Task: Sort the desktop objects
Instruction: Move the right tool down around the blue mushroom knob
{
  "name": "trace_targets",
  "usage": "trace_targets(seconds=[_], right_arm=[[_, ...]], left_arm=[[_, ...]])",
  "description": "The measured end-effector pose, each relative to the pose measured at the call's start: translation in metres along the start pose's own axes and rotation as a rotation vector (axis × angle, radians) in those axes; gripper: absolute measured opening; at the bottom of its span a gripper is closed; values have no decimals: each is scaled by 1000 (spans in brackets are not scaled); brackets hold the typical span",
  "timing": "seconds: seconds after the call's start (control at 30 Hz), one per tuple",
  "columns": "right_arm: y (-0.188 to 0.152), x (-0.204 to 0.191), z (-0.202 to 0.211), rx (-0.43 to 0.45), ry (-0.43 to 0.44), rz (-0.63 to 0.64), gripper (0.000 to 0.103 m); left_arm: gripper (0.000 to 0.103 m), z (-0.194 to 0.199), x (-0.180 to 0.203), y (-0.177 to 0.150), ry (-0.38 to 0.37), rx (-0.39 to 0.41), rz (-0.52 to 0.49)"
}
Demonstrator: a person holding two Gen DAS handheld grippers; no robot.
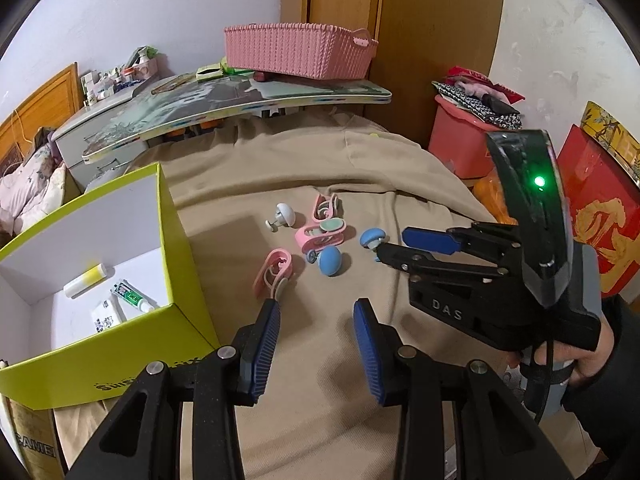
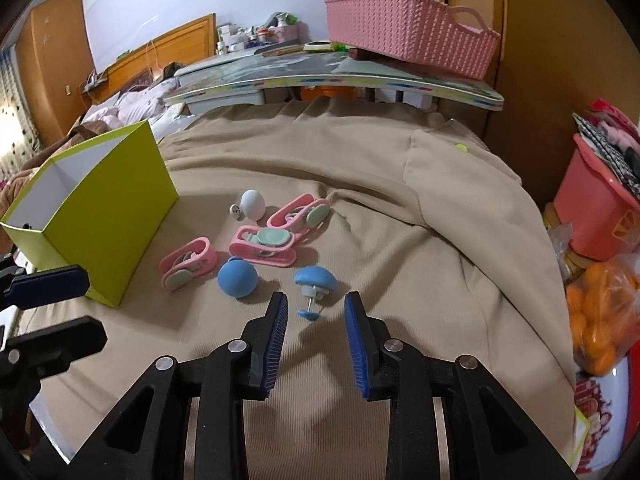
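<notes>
Several small items lie on a beige cloth (image 2: 360, 184): three pink clips (image 2: 188, 264) (image 2: 262, 244) (image 2: 300, 212), a white knob (image 2: 253, 204), a round blue knob (image 2: 237, 278) and a blue mushroom knob (image 2: 315, 278) lying on its side. My right gripper (image 2: 316, 300) is open, its fingertips either side of that knob's stem and apart from it. In the left wrist view my left gripper (image 1: 317, 305) stands open and holds nothing, just short of the nearest pink clip (image 1: 276, 272). The yellow-green box (image 1: 188, 280) at left holds a toothpaste tube (image 1: 132, 296) and a yellow-and-white tube (image 1: 86, 280).
A pink basket (image 1: 296, 52) sits on a printed lap desk (image 1: 240, 100) behind the cloth. To the right are a red bucket (image 1: 460, 136) stuffed with fabric, a red gift box (image 1: 600, 220) and a bag of oranges (image 2: 600, 320). A hand (image 1: 592, 356) holds the right gripper.
</notes>
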State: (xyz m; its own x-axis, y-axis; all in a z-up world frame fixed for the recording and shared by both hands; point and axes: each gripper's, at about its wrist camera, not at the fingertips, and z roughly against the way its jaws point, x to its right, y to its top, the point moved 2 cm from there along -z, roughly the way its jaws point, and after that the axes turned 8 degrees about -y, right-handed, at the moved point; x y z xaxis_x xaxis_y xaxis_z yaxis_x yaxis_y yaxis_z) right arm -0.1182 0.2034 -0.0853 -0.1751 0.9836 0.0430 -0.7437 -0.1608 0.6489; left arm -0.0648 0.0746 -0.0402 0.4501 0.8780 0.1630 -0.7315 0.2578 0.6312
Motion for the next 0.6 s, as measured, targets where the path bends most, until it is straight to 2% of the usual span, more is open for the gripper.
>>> trace_targets(seconds=[0.6], right_arm=[[9, -7, -29, -33, -16, 43, 30]], left_arm=[[39, -13, -7, 2, -1, -22, 20]])
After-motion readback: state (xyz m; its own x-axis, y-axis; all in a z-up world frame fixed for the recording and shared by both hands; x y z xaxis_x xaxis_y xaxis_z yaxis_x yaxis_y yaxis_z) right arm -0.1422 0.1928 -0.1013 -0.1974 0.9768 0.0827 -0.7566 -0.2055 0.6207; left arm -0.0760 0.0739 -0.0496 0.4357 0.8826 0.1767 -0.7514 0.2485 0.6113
